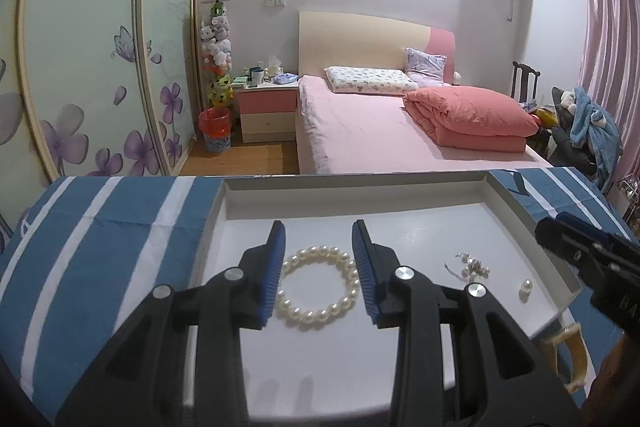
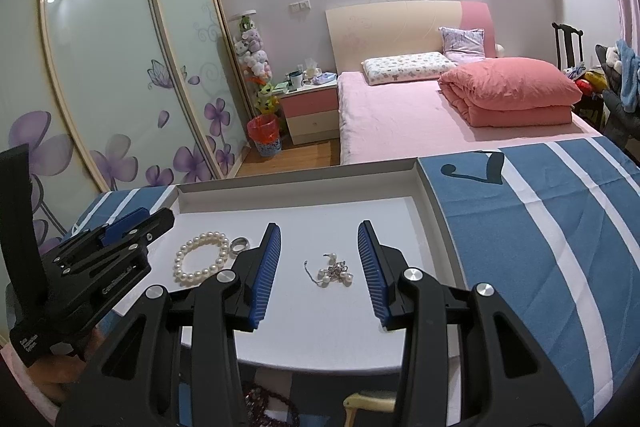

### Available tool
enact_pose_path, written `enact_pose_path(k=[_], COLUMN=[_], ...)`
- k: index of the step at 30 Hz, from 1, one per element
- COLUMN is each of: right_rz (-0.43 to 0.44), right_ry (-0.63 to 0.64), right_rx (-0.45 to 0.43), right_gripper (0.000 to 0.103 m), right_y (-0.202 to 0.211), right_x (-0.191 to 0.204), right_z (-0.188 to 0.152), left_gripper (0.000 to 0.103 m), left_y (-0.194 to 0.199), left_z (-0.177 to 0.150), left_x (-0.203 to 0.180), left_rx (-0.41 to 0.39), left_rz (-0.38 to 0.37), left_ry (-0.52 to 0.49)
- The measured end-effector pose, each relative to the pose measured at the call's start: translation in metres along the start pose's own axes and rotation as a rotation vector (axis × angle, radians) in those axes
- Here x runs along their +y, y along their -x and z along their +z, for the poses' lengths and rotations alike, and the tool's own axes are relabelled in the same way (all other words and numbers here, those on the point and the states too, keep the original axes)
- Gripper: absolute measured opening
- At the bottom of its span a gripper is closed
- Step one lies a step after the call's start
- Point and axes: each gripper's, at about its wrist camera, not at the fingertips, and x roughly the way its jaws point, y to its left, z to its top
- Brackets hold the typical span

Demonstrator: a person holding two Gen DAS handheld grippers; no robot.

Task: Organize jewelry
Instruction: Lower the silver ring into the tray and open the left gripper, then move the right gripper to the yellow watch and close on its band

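Observation:
A shallow white tray lies on a blue and white striped cloth; it also shows in the right wrist view. In it lies a pearl bracelet, also in the right wrist view. My left gripper is open, fingers either side of the bracelet, just above it. A tangle of silver chain with pearls lies between the open fingers of my right gripper; it also shows in the left wrist view. A silver ring sits by the bracelet. A loose pearl lies at the tray's right.
An amber bangle lies on the cloth by the tray's near right corner, also seen in the right wrist view. A dark red bead bracelet lies in front of the tray. A pink bed and wardrobe stand behind the table.

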Motion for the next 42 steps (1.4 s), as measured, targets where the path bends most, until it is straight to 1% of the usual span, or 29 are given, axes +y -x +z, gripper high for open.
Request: enact_pose_path(k=[2, 4, 6, 8, 9, 11, 16, 17, 19, 23, 24, 25, 29, 35, 37, 38, 39, 40, 41, 42], right_rz=[0.001, -0.004, -0.014, -0.034, -0.043, -0.072, -0.113, -0.116, -0.114, -0.122, -0.124, -0.123, -0.131, -0.166, -0.172, -0.171, -0.170, -0.158, -0.166, -0.173], right_ry=[0.019, 0.042, 0.061, 0.081, 0.087, 0.104, 0.071, 0.054, 0.025, 0.015, 0.014, 0.011, 0.006, 0.014, 0.016, 0.015, 0.013, 0.006, 0.002, -0.003], right_rx=[0.005, 0.013, 0.024, 0.046, 0.054, 0.078, 0.157, 0.171, 0.196, 0.238, 0.240, 0.241, 0.236, 0.275, 0.288, 0.292, 0.296, 0.296, 0.292, 0.290], right_gripper=[0.042, 0.042, 0.042, 0.044, 0.048, 0.049, 0.050, 0.051, 0.059, 0.066, 0.072, 0.076, 0.080, 0.080, 0.078, 0.074, 0.059, 0.047, 0.042, 0.040], right_y=[0.011, 0.022, 0.034, 0.047, 0.051, 0.061, 0.074, 0.074, 0.071, 0.058, 0.056, 0.053, 0.042, 0.021, 0.019, 0.018, 0.018, 0.019, 0.021, 0.023], right_x=[0.002, 0.002, 0.000, -0.005, -0.007, -0.013, -0.034, -0.037, -0.041, -0.036, -0.035, -0.033, -0.027, -0.023, -0.023, -0.024, -0.025, -0.028, -0.029, -0.031], right_z=[-0.005, -0.012, -0.020, -0.033, -0.037, -0.049, -0.076, -0.080, -0.085, -0.088, -0.087, -0.085, -0.076, -0.074, -0.076, -0.077, -0.079, -0.080, -0.079, -0.079], left_gripper=[0.037, 0.044, 0.046, 0.050, 0.053, 0.055, 0.061, 0.062, 0.063, 0.065, 0.066, 0.067, 0.069, 0.072, 0.072, 0.073, 0.073, 0.074, 0.074, 0.075], left_y=[0.013, 0.030, 0.047, 0.064, 0.072, 0.088, 0.114, 0.119, 0.123, 0.129, 0.129, 0.130, 0.130, 0.125, 0.122, 0.121, 0.120, 0.118, 0.115, 0.114], left_z=[-0.004, -0.011, -0.020, -0.031, -0.037, -0.051, -0.082, -0.087, -0.094, -0.099, -0.099, -0.100, -0.101, -0.101, -0.101, -0.101, -0.101, -0.101, -0.101, -0.101], left_x=[0.007, 0.016, 0.026, 0.036, 0.040, 0.049, 0.065, 0.067, 0.071, 0.074, 0.072, 0.072, 0.068, 0.062, 0.059, 0.058, 0.057, 0.056, 0.055, 0.055], left_rx=[-0.003, -0.011, -0.017, -0.018, -0.020, -0.019, -0.003, 0.001, 0.009, 0.019, 0.019, 0.019, 0.031, 0.062, 0.073, 0.078, 0.082, 0.092, 0.102, 0.110], left_rz=[0.002, 0.012, 0.020, 0.029, 0.035, 0.049, 0.067, 0.068, 0.066, 0.057, 0.057, 0.055, 0.046, 0.028, 0.026, 0.025, 0.024, 0.021, 0.019, 0.019], left_ry=[0.001, 0.003, 0.009, 0.013, 0.013, 0.015, 0.031, 0.037, 0.045, 0.053, 0.052, 0.052, 0.047, 0.043, 0.039, 0.037, 0.036, 0.035, 0.033, 0.032])
